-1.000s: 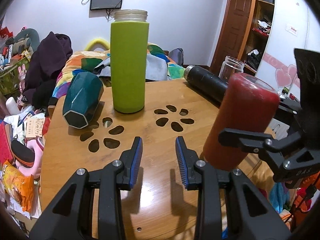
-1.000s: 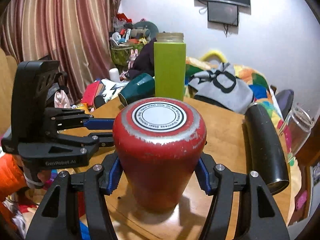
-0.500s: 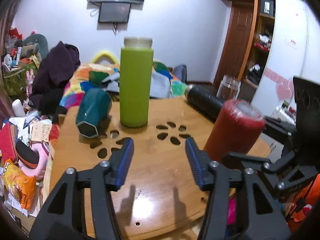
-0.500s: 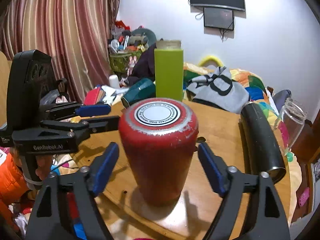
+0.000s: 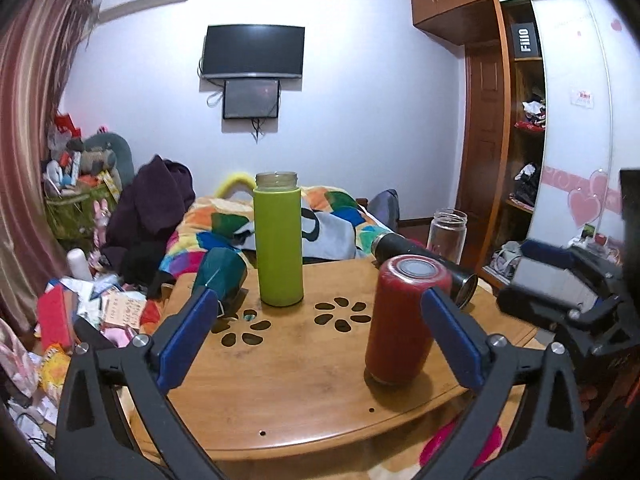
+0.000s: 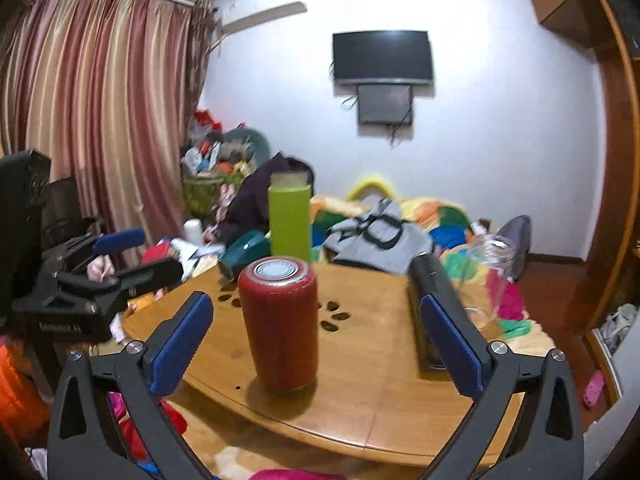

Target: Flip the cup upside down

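Note:
The red cup [image 5: 402, 320] stands upside down on the round wooden table [image 5: 280, 392], its base with a round label facing up; it also shows in the right wrist view [image 6: 282, 324]. My left gripper [image 5: 320, 340] is open and empty, back near the table's front edge, left of the cup. My right gripper [image 6: 316, 344] is open and empty, pulled back from the cup, which stands free between its spread fingers. The right gripper also shows at the right of the left wrist view [image 5: 560, 280].
A tall green bottle [image 5: 279, 240] stands upright at the table's back. A teal cup [image 5: 220, 276] lies on its side at the left. A black flask [image 5: 424, 258] lies at the right, next to a clear glass jar [image 5: 446, 232]. Clutter and a bed surround the table.
My right gripper opened, let go of the red cup and drew back. My left gripper opened wider and also drew back and up. The cup stays upside down on the table.

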A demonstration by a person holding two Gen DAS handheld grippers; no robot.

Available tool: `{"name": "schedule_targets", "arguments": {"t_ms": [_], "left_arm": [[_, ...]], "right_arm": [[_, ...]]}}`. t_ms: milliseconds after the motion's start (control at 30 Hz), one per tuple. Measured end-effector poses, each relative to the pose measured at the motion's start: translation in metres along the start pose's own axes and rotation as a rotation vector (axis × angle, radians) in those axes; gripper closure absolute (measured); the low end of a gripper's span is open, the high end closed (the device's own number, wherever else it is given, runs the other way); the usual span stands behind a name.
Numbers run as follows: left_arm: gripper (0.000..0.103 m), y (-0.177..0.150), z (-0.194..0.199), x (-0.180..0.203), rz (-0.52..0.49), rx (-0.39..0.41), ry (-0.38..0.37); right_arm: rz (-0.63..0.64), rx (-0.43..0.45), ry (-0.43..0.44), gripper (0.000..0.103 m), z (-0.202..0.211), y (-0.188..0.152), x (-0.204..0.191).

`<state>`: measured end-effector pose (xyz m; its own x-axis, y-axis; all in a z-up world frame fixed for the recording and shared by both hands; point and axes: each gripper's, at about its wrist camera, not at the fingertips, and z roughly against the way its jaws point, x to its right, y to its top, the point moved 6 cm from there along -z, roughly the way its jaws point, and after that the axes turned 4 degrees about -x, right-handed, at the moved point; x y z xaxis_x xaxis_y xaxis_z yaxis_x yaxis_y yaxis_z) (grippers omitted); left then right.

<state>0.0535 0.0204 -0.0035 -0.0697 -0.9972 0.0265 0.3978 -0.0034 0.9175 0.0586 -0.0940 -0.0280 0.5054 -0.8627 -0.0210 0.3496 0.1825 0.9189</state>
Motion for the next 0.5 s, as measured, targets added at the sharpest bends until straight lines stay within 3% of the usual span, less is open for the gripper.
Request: {"name": "schedule_targets", "arguments": {"t_ms": [500], "left_arm": [[0.0, -0.014, 0.028, 0.018, -0.004, 0.062, 0.064]], "right_arm": [[-0.094, -0.007, -0.054, 0.0, 0.018, -0.015, 0.013]]}}
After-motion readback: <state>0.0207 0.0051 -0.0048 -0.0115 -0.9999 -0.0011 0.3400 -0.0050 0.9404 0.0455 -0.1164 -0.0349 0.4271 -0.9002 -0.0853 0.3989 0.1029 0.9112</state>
